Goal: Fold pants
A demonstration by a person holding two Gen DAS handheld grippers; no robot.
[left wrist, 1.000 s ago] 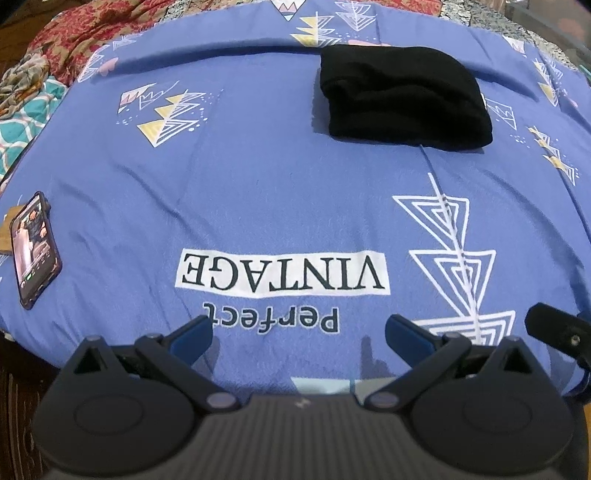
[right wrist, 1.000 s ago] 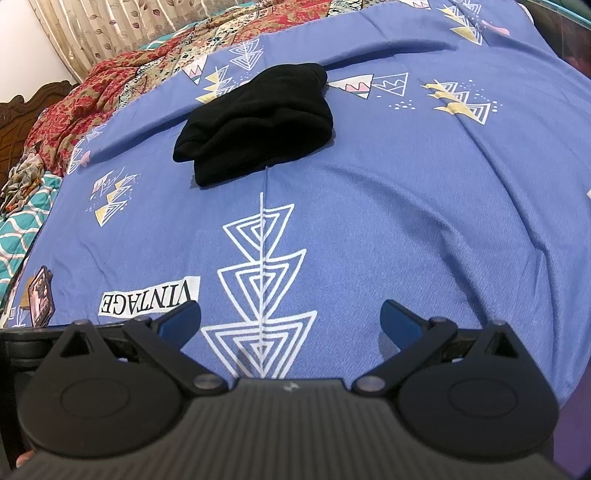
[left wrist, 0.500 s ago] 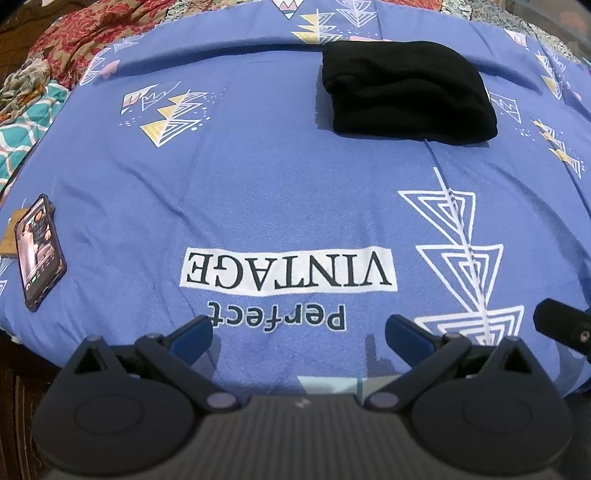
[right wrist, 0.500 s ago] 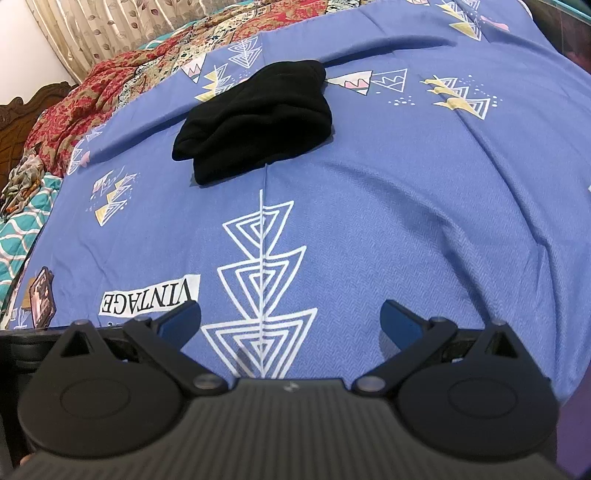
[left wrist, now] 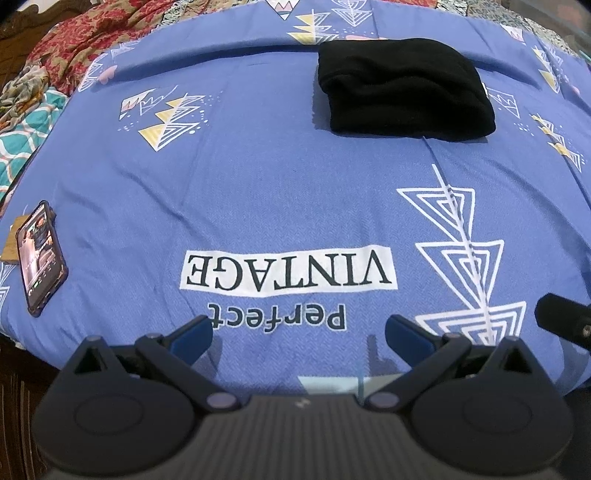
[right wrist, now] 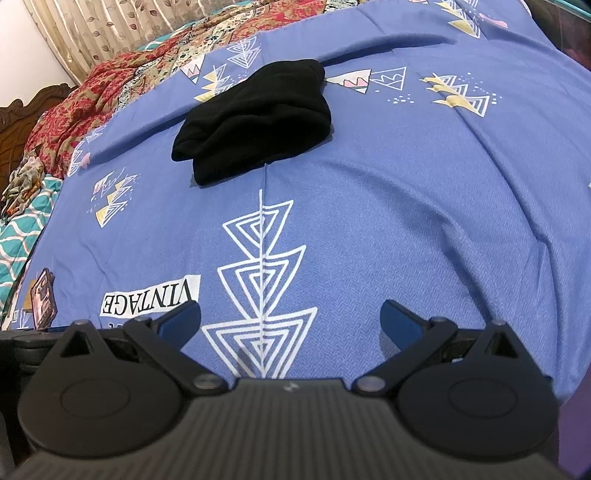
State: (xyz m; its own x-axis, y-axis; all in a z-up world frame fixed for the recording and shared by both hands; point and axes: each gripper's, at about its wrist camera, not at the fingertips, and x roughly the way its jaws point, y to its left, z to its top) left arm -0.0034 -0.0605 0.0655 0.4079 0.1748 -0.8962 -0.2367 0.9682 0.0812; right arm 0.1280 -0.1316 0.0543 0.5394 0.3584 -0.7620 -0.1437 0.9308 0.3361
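Observation:
The black pants [left wrist: 404, 88] lie folded into a thick compact bundle on the far part of the blue printed bedspread [left wrist: 258, 192]. They also show in the right wrist view [right wrist: 255, 120]. My left gripper [left wrist: 299, 332] is open and empty, low over the near edge of the bed, well short of the pants. My right gripper [right wrist: 290, 319] is open and empty too, near the bed's front edge. The right gripper's edge shows at the right of the left wrist view [left wrist: 565, 321].
A phone [left wrist: 40, 256] lies on the bedspread at the left edge, also in the right wrist view [right wrist: 43, 295]. Red patterned and teal bedding [left wrist: 70, 48] is bunched at the far left. A wooden headboard [right wrist: 22, 114] and curtains [right wrist: 110, 26] stand behind.
Both views have shifted slightly; the pants sit a little lower and nearer in frame. The pants have not moved on the bed and both grippers have stayed open.

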